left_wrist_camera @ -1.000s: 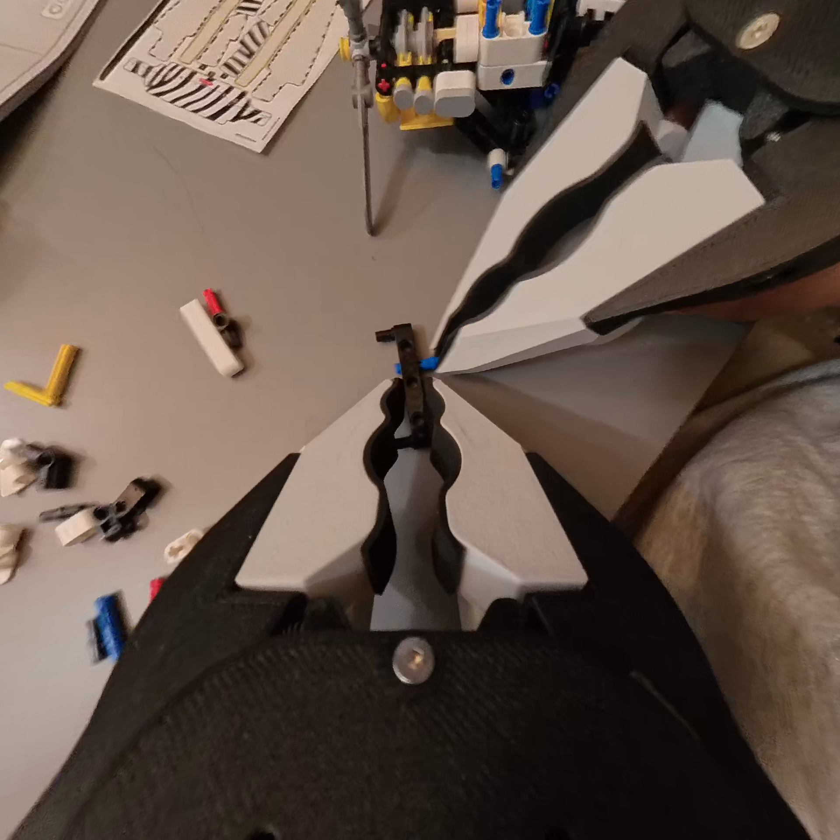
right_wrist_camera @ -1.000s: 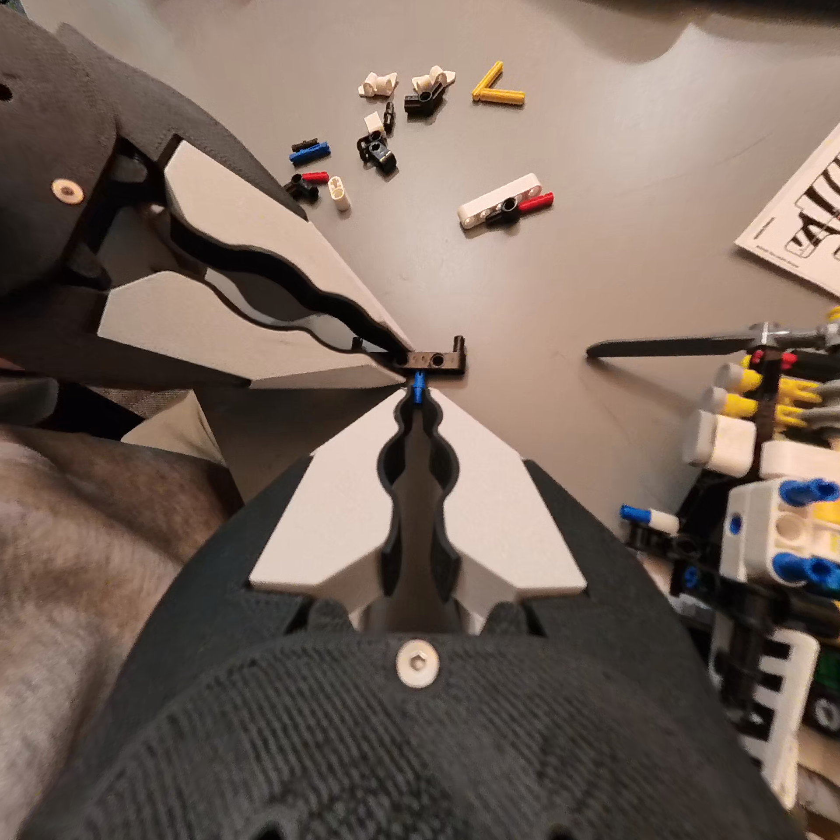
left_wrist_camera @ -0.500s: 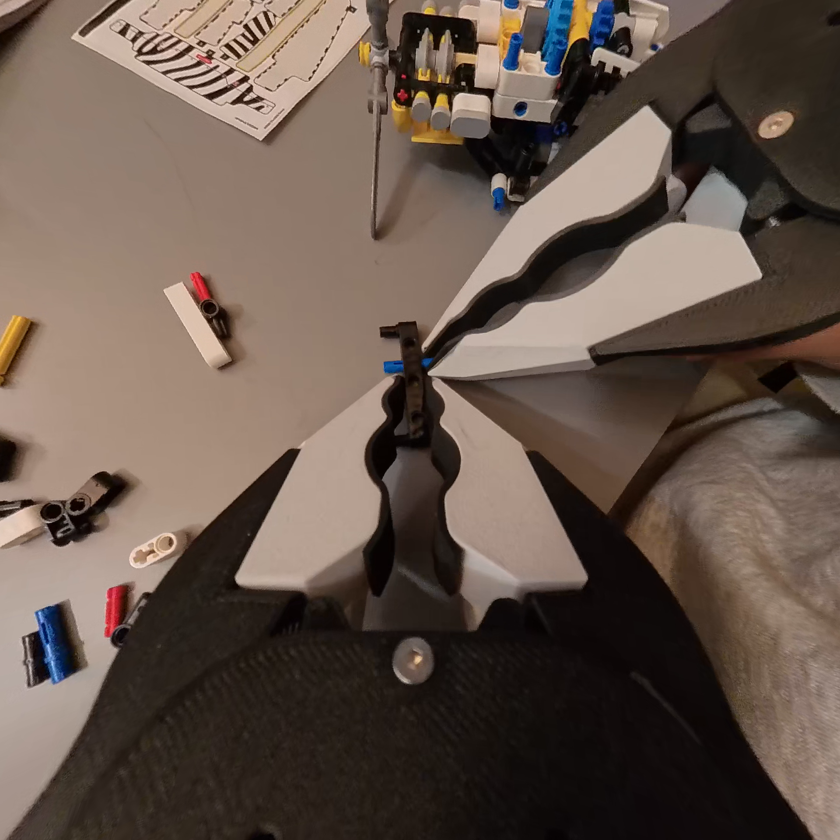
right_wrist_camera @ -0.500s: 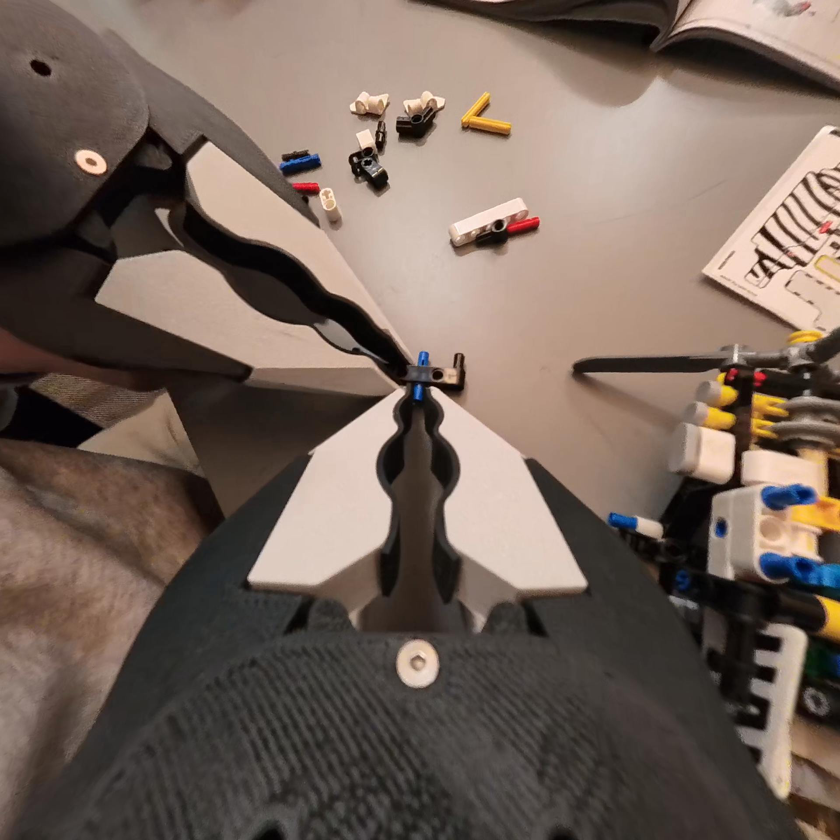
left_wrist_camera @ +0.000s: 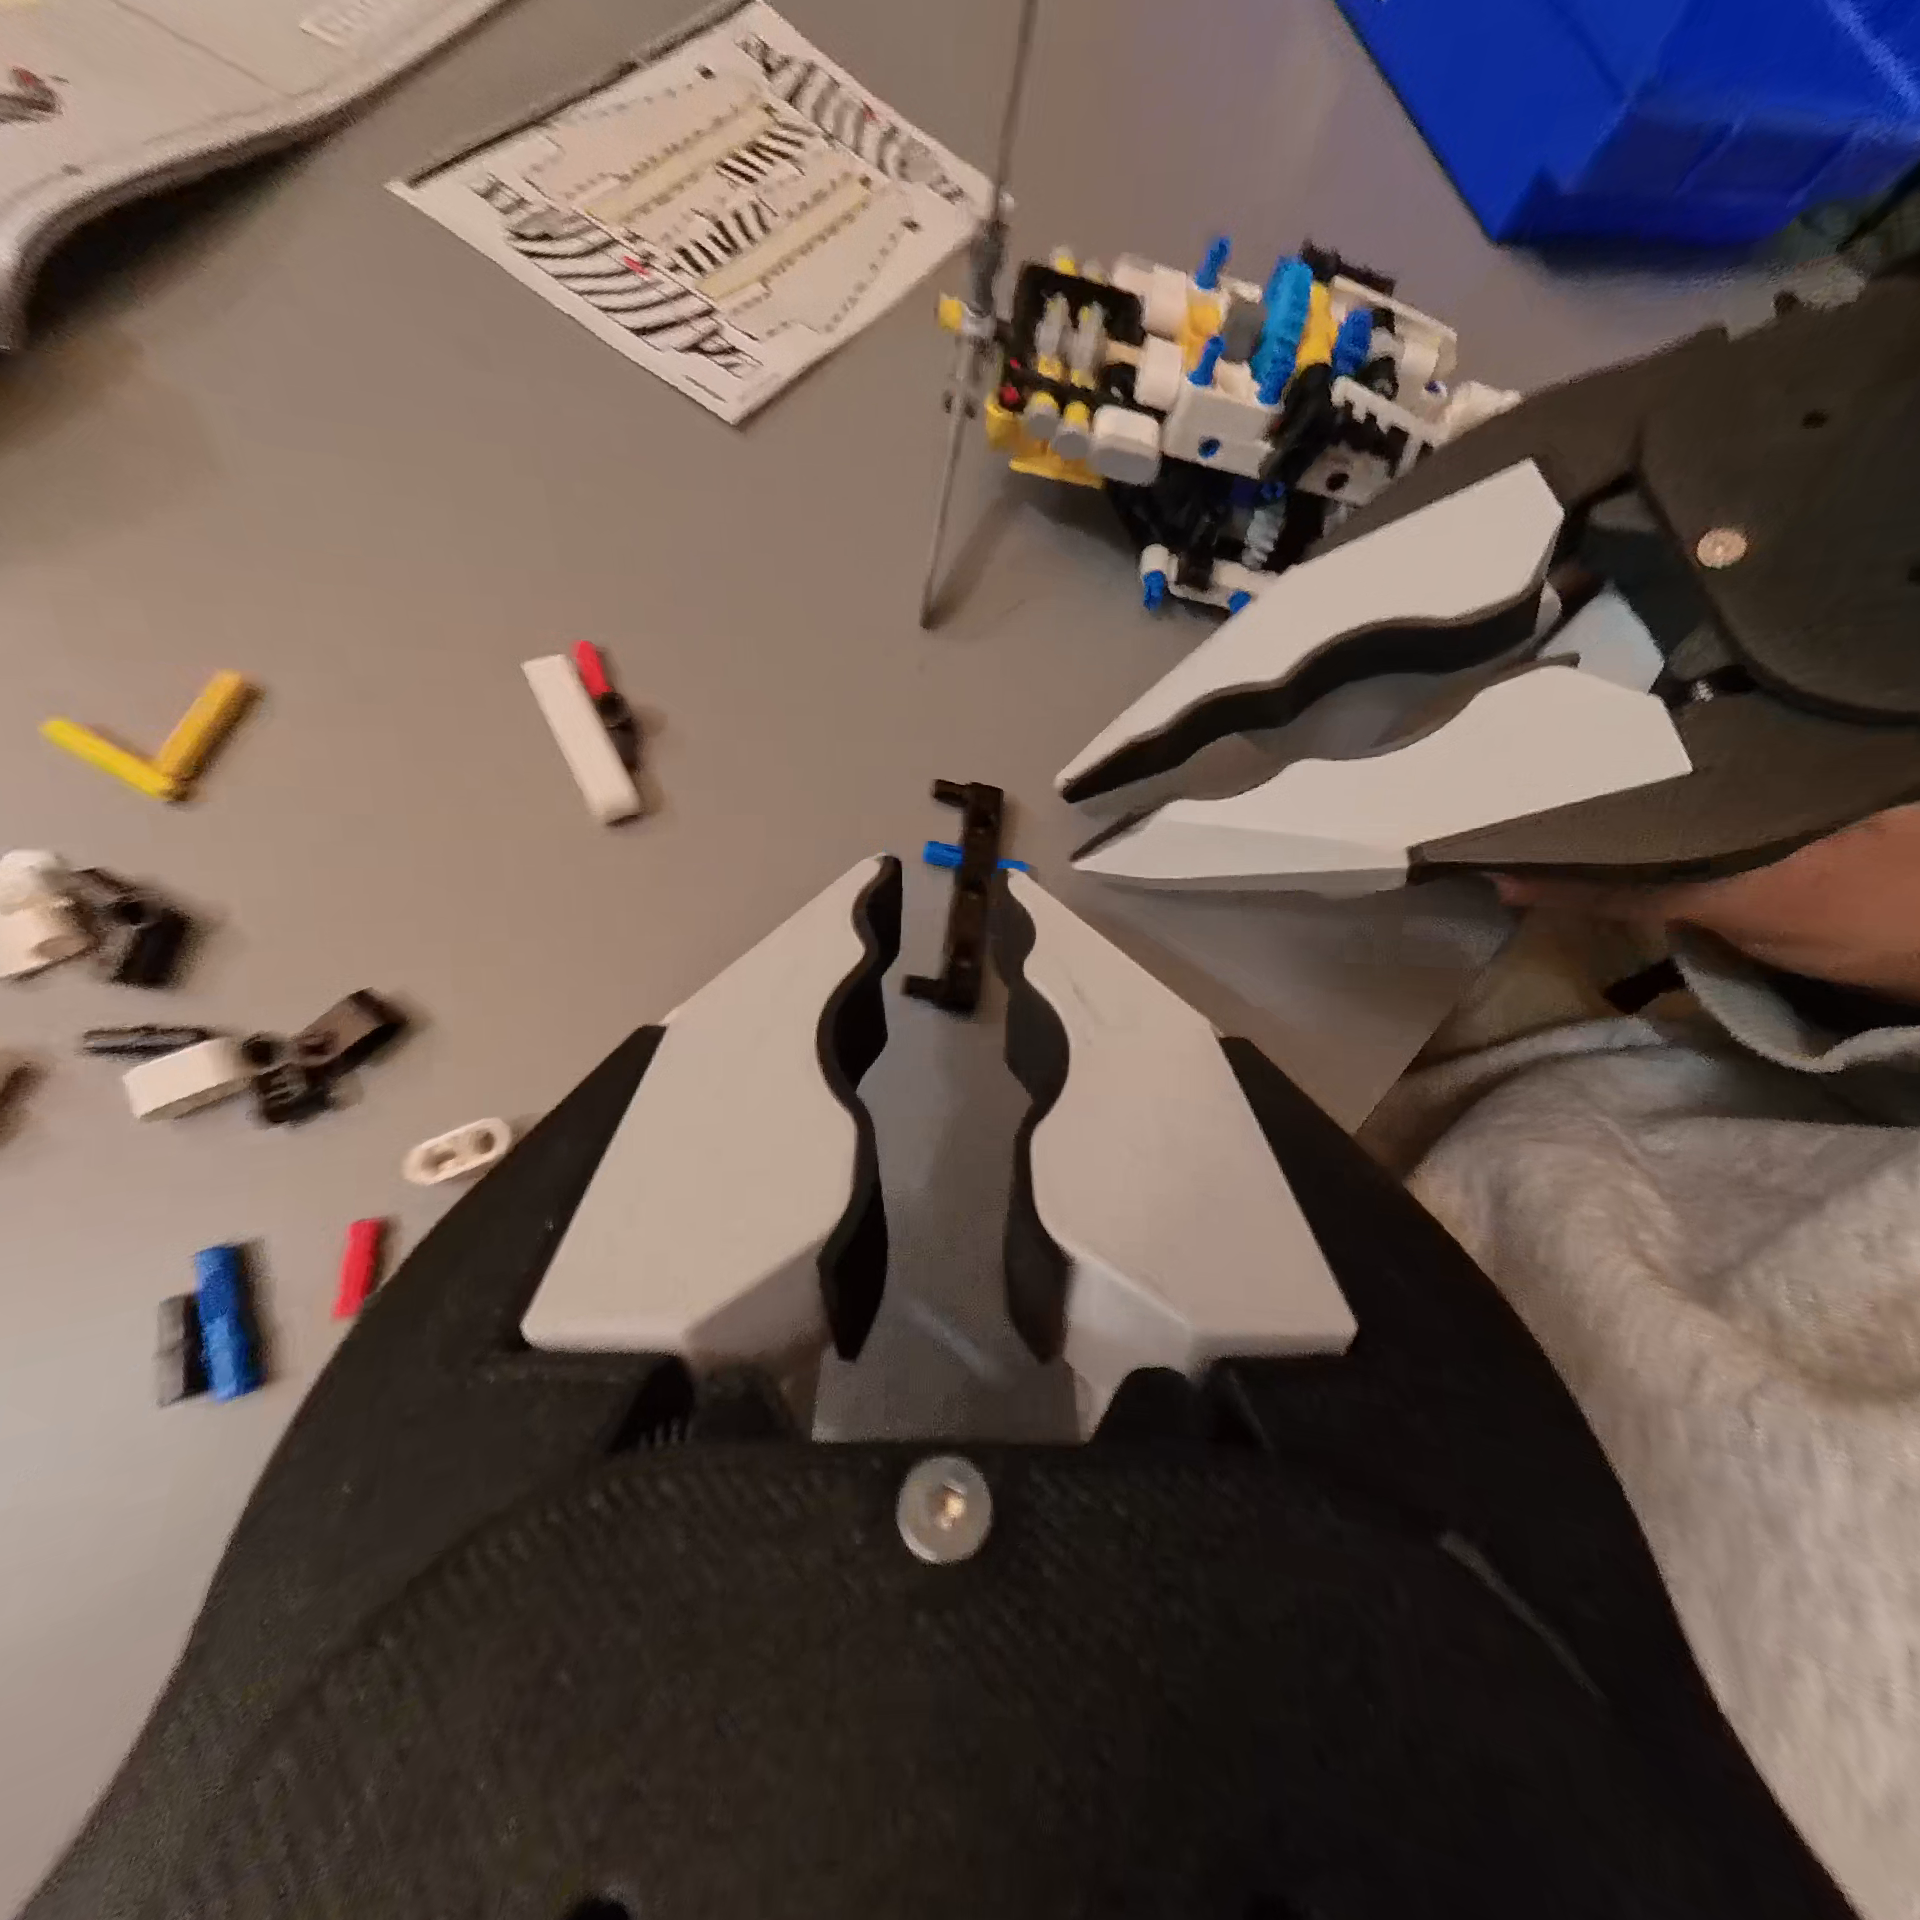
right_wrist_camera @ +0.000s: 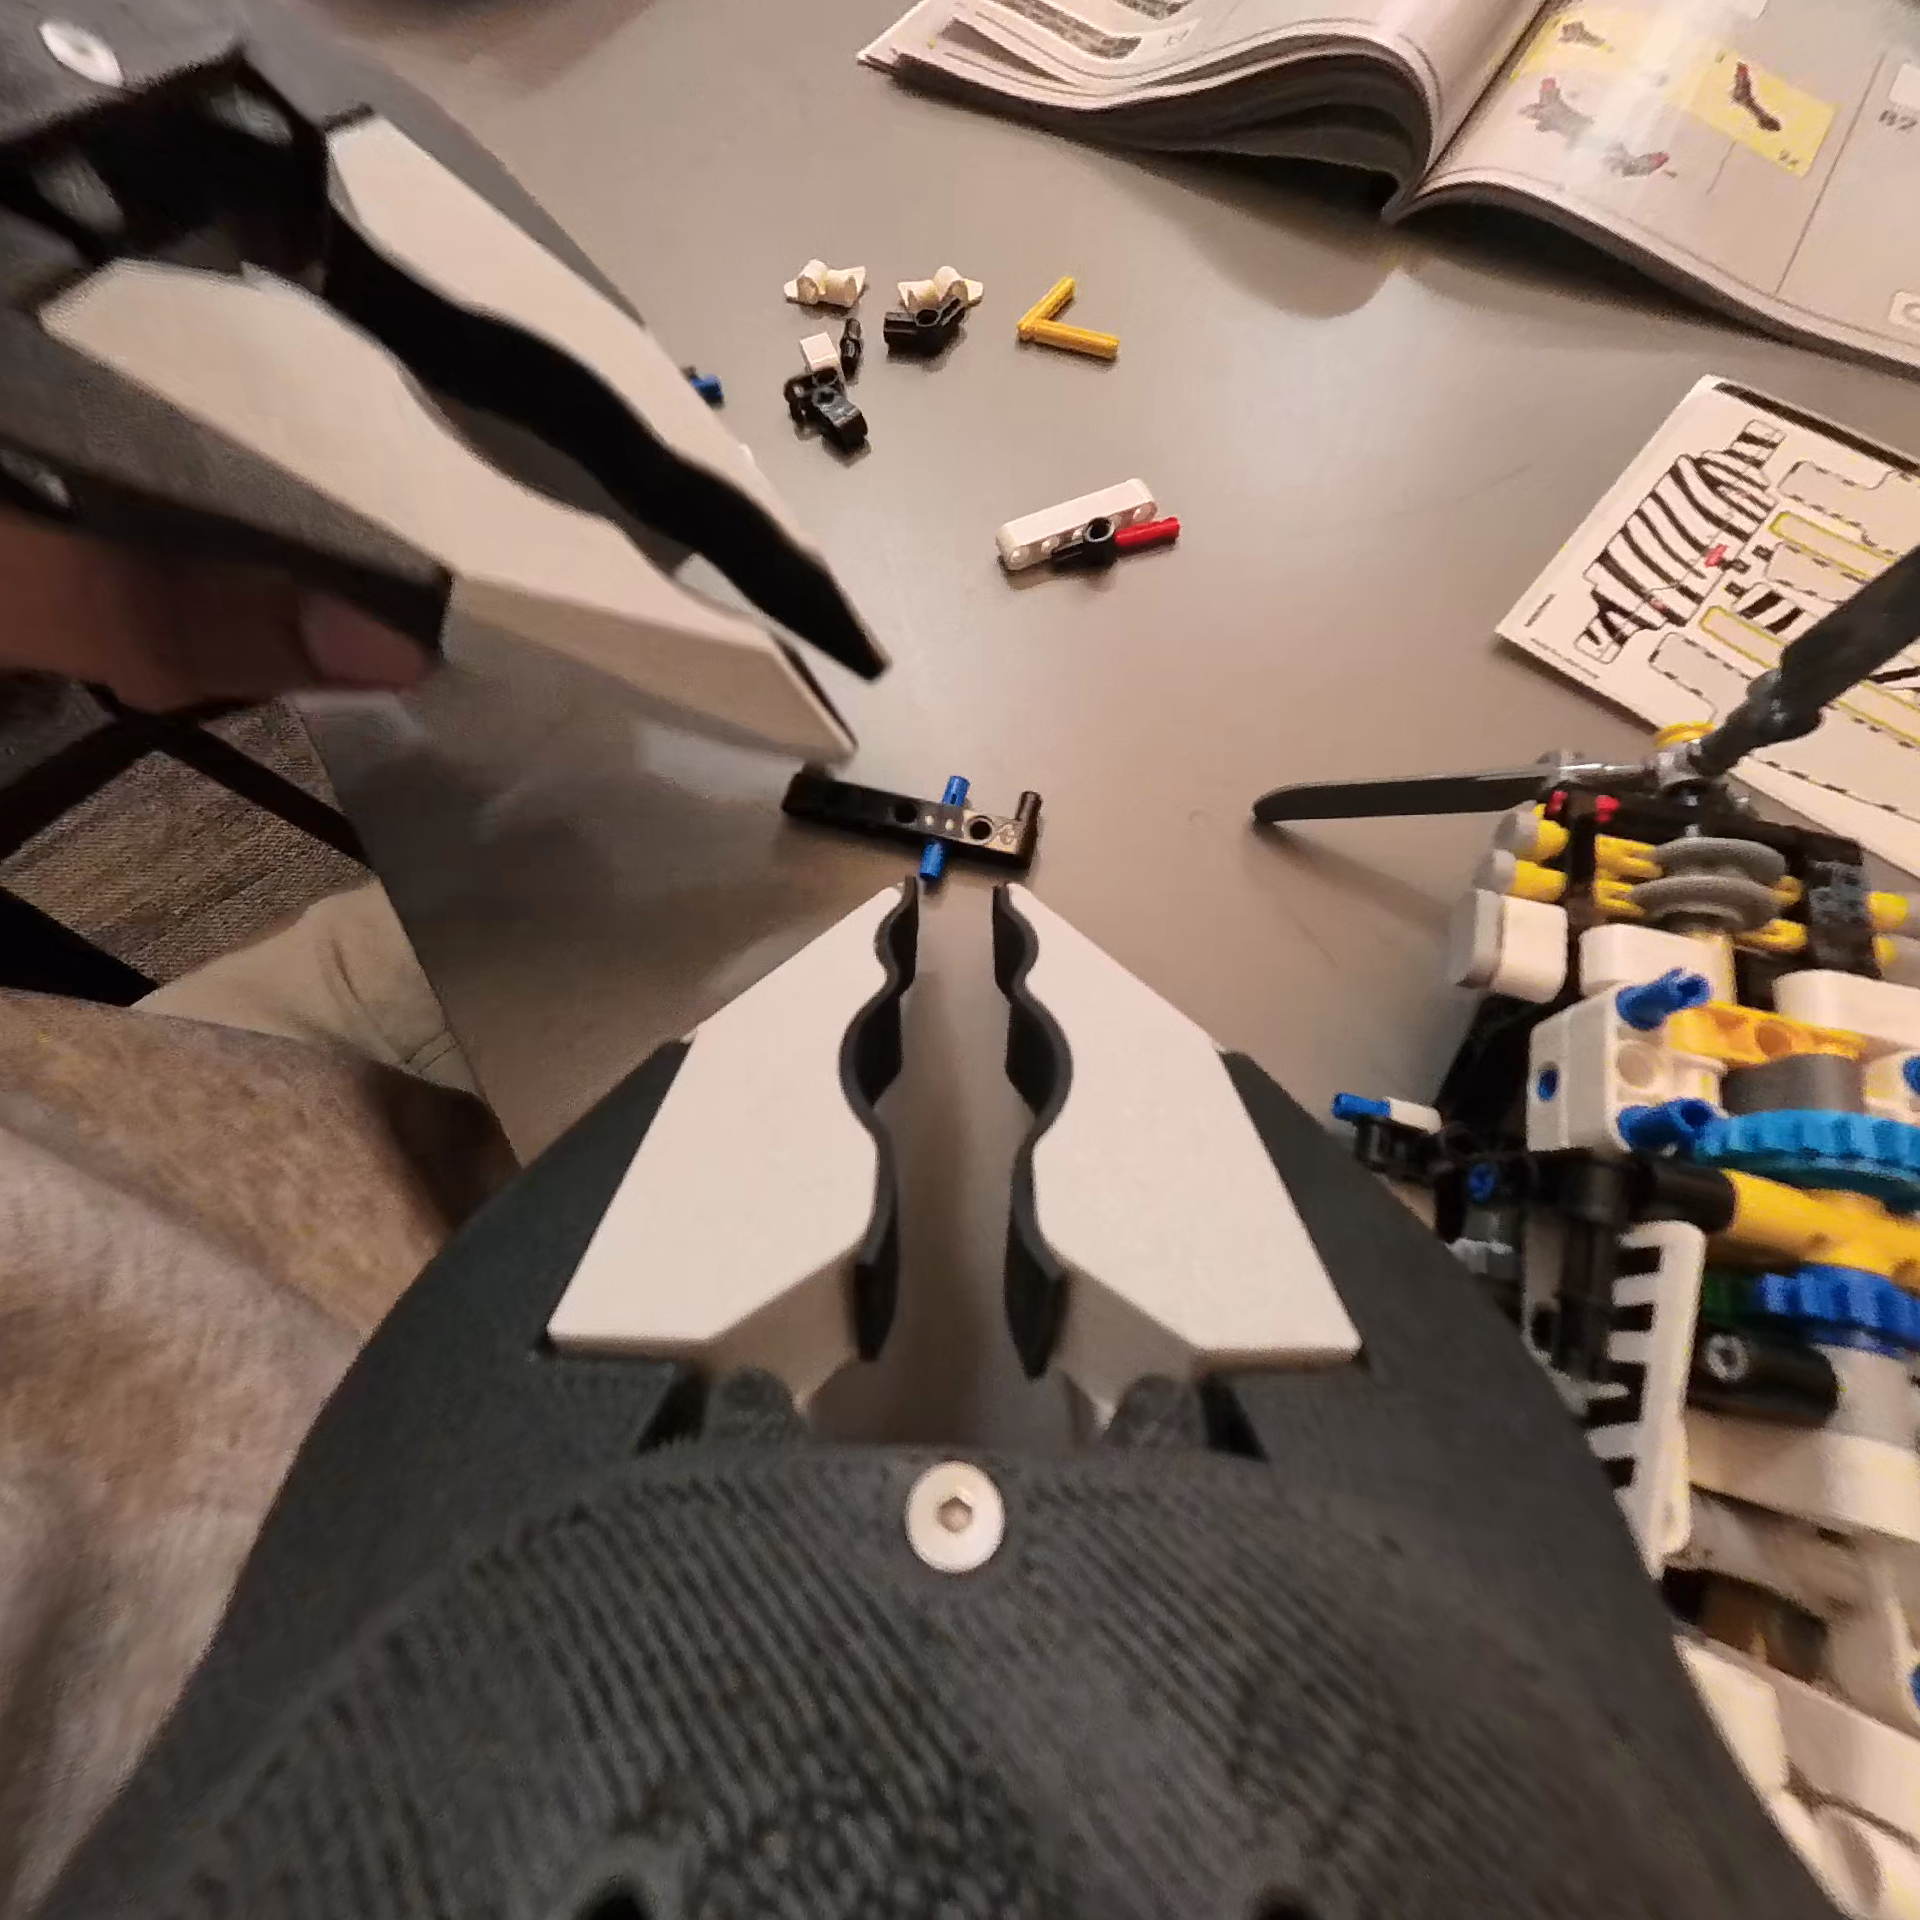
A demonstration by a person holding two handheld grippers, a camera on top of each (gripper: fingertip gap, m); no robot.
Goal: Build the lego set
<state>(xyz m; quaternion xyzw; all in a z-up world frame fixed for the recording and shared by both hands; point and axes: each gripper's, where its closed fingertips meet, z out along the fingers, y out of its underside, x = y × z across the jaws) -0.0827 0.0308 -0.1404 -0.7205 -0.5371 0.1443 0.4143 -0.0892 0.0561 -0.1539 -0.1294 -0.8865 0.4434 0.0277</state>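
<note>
A black beam (right_wrist_camera: 883,808) with a blue pin (right_wrist_camera: 945,821) through it lies on the grey table. It also shows in the left wrist view (left_wrist_camera: 966,904), seen between my left fingers. My left gripper (left_wrist_camera: 951,873) is open and empty, raised just above the beam; it also shows in the right wrist view (right_wrist_camera: 852,707). My right gripper (right_wrist_camera: 954,891) is open and empty, its tips just short of the pin; the left wrist view shows it (left_wrist_camera: 1070,821) to the beam's right. The partly built model (left_wrist_camera: 1195,416) (right_wrist_camera: 1662,1039) stands farther off.
The model's grey rotor blade (right_wrist_camera: 1403,800) reaches out over the table. Loose pieces lie about: a white beam with a red pin (left_wrist_camera: 582,738), a yellow angle piece (left_wrist_camera: 156,738), small black, white and blue parts. A sticker sheet (left_wrist_camera: 696,197), an open booklet (right_wrist_camera: 1455,135) and a blue bin (left_wrist_camera: 1662,104) lie beyond. The grippers are tip to tip, or close to it. The yellow angle piece (left_wrist_camera: 156,738) lies around 15 cm away from my left fingertips. My right wrist view (right_wrist_camera: 1074,329) looks at it from another angle.
The blue pin went through the black beam. Both grippers then opened and drew back, and the beam now lies on the table.
</note>
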